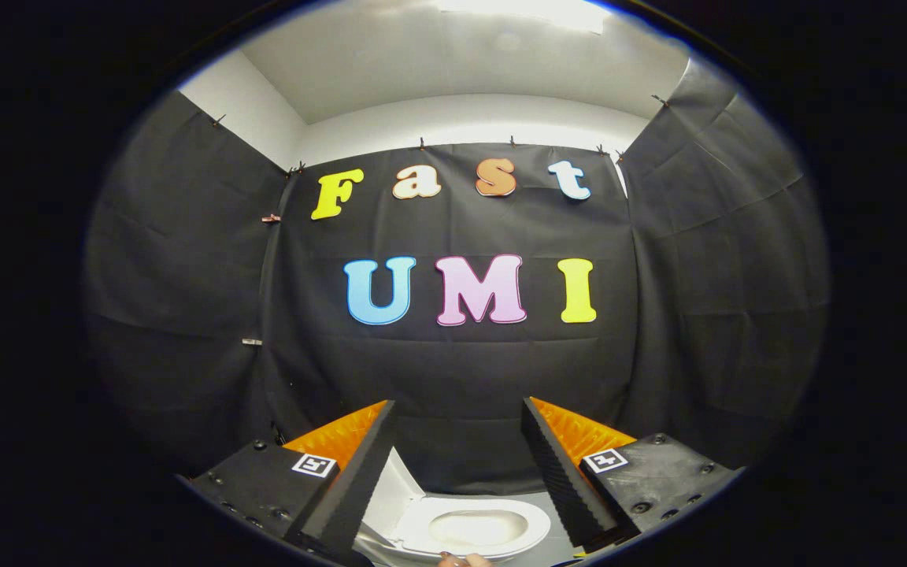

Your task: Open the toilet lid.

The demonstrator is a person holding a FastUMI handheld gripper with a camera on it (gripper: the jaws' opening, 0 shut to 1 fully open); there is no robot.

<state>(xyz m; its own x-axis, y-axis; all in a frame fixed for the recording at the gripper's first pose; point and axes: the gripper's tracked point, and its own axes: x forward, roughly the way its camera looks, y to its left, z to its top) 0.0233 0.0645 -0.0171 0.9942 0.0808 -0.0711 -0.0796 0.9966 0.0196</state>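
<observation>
Booth wall (461, 370): black cloth hangs on three sides, pinned along its top edge by small clips, creased and sagging toward the corners.
Ceiling (453, 71): white, at 12 o'clock above the cloth, with a bright light patch washed out at the very top.
White room wall (249, 110): a strip of it rises above the cloth at 10 o'clock, meeting the ceiling.
Gripper (460, 457): its two fingers stand wide apart, at 7 and 5 o'clock from the view's centre, holding nothing; each carries a small square marker on its base block.
Toilet (469, 528): white, at 6 o'clock, low between the fingers and seen from above; the seat ring and the pale bowl inside it are exposed.
Toilet lid (390, 492): white, standing raised just left of the seat, beside the left finger; its lower part is hidden behind that finger, so how far it leans cannot be told.
Floor (560, 543): a grey sliver to the right of the seat, mostly covered by the right finger.
Hidden or cut off: the toilet's near rim is cut off at the bottom; a small pale shape there, just below the seat, is too little to identify.
</observation>
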